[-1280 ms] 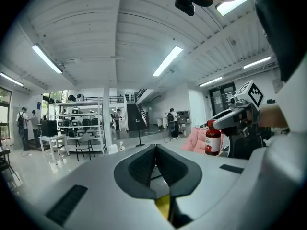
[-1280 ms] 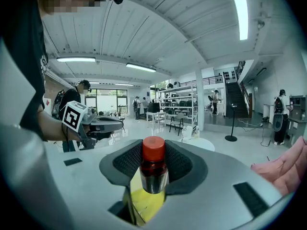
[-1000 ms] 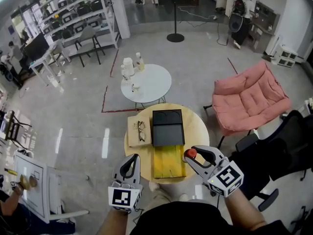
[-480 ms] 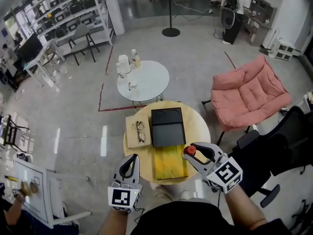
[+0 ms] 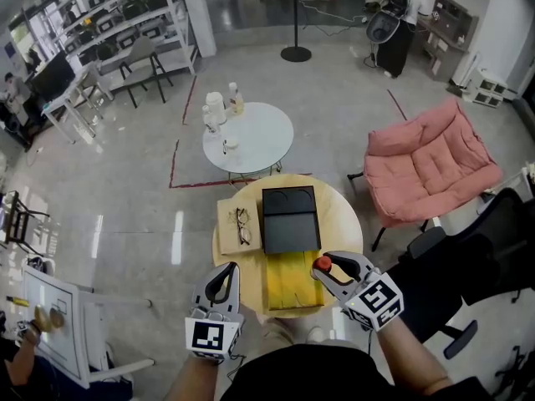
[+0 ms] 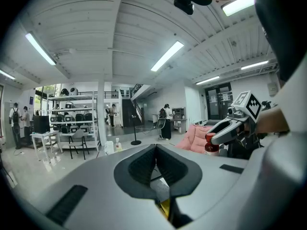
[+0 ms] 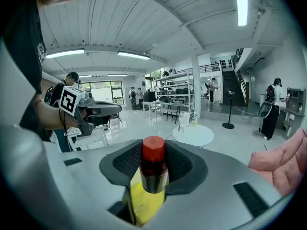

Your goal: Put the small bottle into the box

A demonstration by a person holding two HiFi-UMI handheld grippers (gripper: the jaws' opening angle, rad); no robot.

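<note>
Round wood tbl (image 5: 341, 222) w/ black box (image 5: 290, 220); red-capped bottle (image 7: 153, 174) in R gripper (image 5: 326, 269)

Seeing glasses (image 5: 242, 225) lying on a tan pad (image 5: 226, 239) at the left of a round wooden table (image 5: 341, 217). Noticing a white round table (image 5: 266, 140) standing beyond, carrying bottles (image 5: 218, 108), and a pink chair (image 5: 430, 167) sitting off right.
</note>
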